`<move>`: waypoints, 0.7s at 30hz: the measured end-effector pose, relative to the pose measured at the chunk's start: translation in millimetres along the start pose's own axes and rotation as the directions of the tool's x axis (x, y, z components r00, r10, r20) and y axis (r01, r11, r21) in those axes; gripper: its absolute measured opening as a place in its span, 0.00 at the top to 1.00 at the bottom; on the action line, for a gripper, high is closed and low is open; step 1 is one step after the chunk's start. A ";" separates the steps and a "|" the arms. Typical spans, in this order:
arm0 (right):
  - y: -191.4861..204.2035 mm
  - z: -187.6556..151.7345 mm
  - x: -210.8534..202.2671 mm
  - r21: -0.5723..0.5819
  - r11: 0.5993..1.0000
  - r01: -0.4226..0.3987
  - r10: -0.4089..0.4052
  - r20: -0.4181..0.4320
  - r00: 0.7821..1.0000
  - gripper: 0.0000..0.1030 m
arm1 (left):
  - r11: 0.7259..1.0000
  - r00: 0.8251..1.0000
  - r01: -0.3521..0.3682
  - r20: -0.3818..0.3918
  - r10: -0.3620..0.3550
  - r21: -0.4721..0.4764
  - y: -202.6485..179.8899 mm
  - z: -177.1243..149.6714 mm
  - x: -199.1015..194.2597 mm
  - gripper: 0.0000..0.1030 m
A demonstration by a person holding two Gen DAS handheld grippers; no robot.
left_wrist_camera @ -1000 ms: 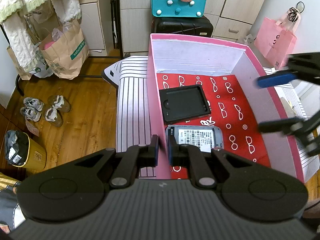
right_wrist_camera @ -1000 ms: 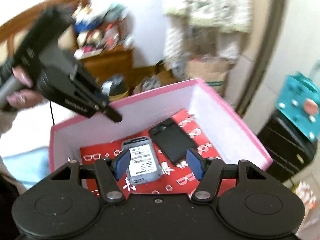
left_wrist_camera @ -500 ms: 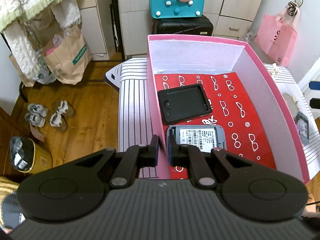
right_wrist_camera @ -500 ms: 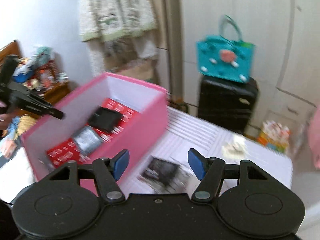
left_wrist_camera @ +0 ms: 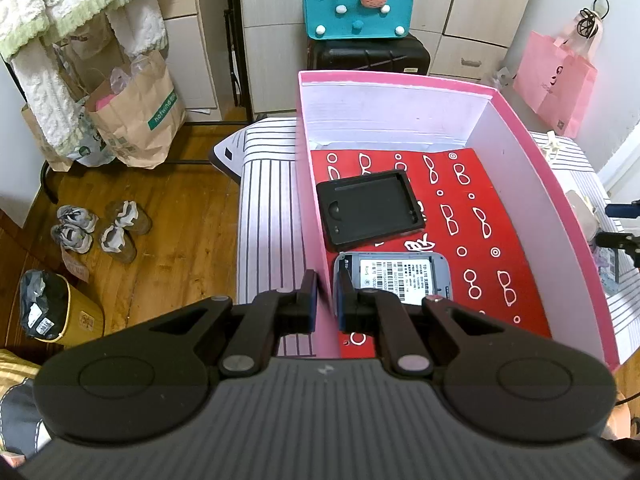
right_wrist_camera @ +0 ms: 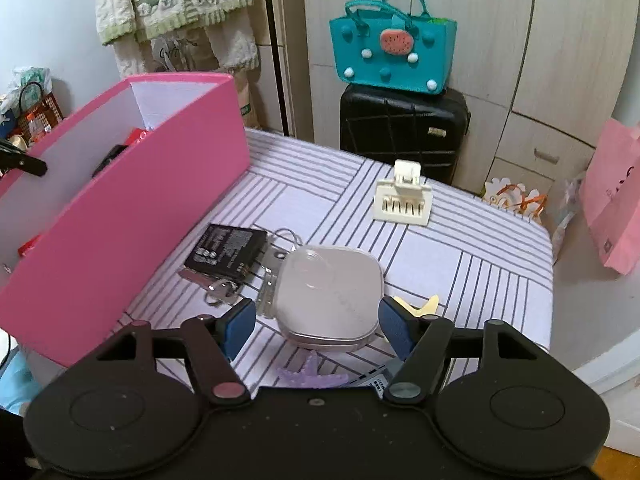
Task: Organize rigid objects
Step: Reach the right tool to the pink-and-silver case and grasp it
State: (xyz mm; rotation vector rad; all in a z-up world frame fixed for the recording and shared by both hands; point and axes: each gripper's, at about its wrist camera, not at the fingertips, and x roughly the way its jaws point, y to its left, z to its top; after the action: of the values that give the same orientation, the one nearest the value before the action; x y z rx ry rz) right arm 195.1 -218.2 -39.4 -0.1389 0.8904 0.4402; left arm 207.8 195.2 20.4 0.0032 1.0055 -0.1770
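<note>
A: How did the left gripper (left_wrist_camera: 325, 294) stand?

B: Its fingers were pinched on the near wall of the pink box (left_wrist_camera: 310, 208), one finger outside and one inside. The box sat on the striped table (right_wrist_camera: 460, 264).

A: What lay in the box?

B: On its red lining (left_wrist_camera: 492, 208) lay a black tray (left_wrist_camera: 370, 210) and, just beside it on the near side, a grey phone (left_wrist_camera: 394, 272) with a printed label facing up.

A: And the right gripper (right_wrist_camera: 316, 326)?

B: It was spread wide, its blue pads (right_wrist_camera: 239, 324) on either side of a pale rounded case (right_wrist_camera: 330, 296) on the table; whether they touched it could not be told.

A: What else was around the case?

B: A black battery (right_wrist_camera: 228, 250) lay to its left near the box's outer wall, keys (right_wrist_camera: 218, 292) just beside that. A cream hair clip (right_wrist_camera: 404, 196) stood well apart, farther back. A purple starfish clip (right_wrist_camera: 312, 376) lay just in front of the case.
</note>
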 end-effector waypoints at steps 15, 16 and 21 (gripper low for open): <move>5.2 -21.2 35.2 -0.015 0.998 0.053 -0.053 0.017 0.998 0.21 | 1.000 1.000 -0.007 0.004 0.008 -0.013 -0.7 -1.6 1.4 0.91; 4.7 -23.2 37.2 -0.003 0.998 0.057 -0.056 0.040 0.998 0.21 | 1.000 1.000 -0.006 0.004 0.006 -0.015 -0.5 -1.6 1.5 0.91; 8.6 -33.2 40.9 0.076 0.993 0.088 -0.097 0.112 0.989 0.25 | 1.000 1.000 -0.006 0.004 0.006 -0.016 -0.4 -1.4 1.7 0.91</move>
State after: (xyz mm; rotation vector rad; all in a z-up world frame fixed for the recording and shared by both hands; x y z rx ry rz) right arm 189.9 -207.5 -91.4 -0.0884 0.7816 0.3264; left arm 207.4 194.7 18.3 -0.0092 1.0032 -0.1635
